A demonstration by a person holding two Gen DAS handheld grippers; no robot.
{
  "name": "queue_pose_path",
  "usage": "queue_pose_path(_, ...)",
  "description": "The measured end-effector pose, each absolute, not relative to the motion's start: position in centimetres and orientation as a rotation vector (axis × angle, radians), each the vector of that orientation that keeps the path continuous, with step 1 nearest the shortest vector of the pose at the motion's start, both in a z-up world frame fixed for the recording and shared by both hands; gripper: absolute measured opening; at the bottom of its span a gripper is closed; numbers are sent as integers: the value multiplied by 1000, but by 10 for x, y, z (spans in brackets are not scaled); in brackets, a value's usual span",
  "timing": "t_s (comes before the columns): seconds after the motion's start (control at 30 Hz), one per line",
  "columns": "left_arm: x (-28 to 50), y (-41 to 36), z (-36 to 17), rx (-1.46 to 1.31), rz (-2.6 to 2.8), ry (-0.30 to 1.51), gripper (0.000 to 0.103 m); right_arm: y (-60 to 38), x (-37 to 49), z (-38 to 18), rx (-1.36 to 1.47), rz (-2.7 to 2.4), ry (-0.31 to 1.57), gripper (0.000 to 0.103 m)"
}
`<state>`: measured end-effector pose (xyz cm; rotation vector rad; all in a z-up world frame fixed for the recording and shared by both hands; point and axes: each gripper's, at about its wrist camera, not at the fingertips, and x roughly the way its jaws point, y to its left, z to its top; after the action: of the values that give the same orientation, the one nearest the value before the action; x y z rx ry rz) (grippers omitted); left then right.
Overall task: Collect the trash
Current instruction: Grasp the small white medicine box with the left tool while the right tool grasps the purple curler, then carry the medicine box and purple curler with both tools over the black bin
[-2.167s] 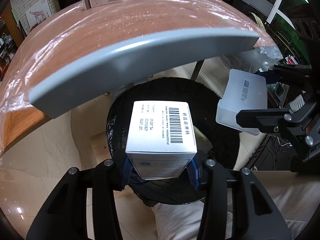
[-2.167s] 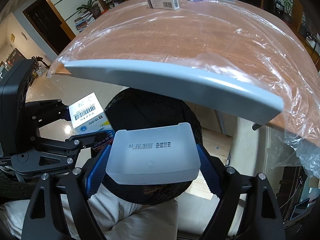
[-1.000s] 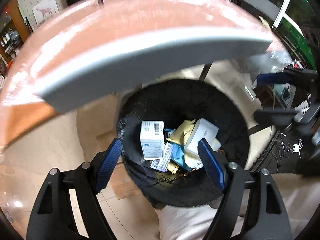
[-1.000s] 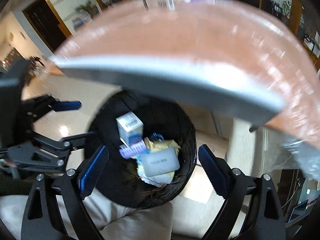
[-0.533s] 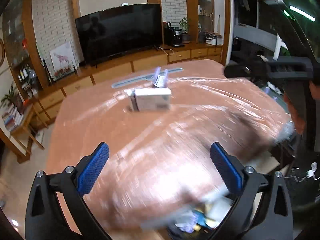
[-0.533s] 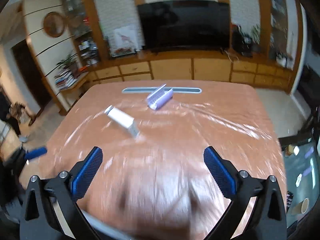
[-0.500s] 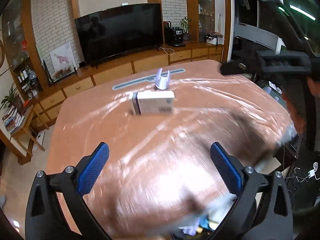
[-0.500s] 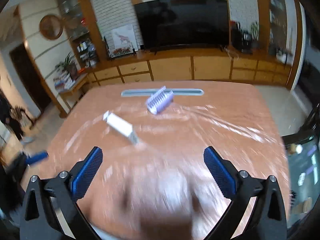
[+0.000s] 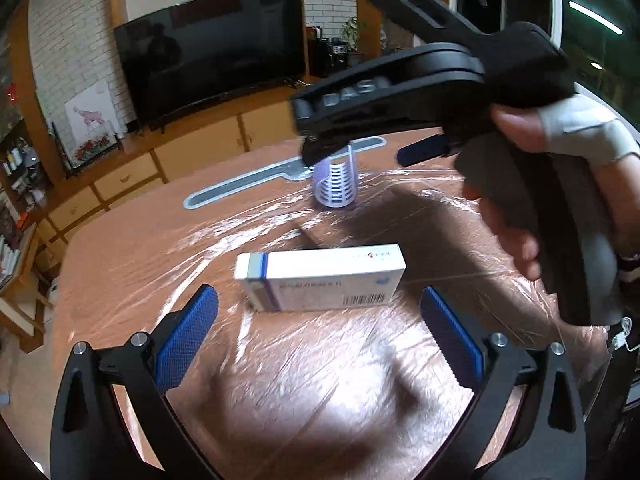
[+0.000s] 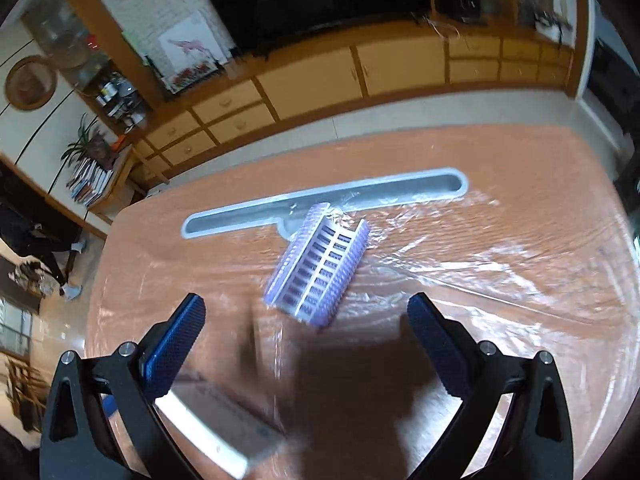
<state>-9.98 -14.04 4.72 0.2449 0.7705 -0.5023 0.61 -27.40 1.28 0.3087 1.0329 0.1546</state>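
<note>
Clear plastic film covers the brown table (image 9: pixel 120 264), and on it a white medicine box (image 9: pixel 320 280) lies flat just ahead of the left gripper (image 9: pixel 316 340) — jaws wide apart, nothing between them. Farther back a purple ribbed plastic tray (image 10: pixel 318 270) rests beside a grey slot (image 10: pixel 400 188) in the tabletop; the right gripper (image 10: pixel 306 348) hangs over it, jaws also spread and empty, with the tray just beyond its blue pads (image 10: pixel 174 346).
</note>
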Motion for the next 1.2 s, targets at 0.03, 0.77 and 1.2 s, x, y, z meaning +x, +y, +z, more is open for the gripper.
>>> queue_pose_path(0.03,-96,-142,45,242,-511,775,101,-273,10,10,318,151,1039,99)
queue_pose_path(0.77,-57,-146,27,152,-513,827,98,-270,32,-5,371,143,1041,46)
queue_pose_path(1.2,-65,-143,36,160,-489,812,98,-288,20,-1,415,213,1011,44)
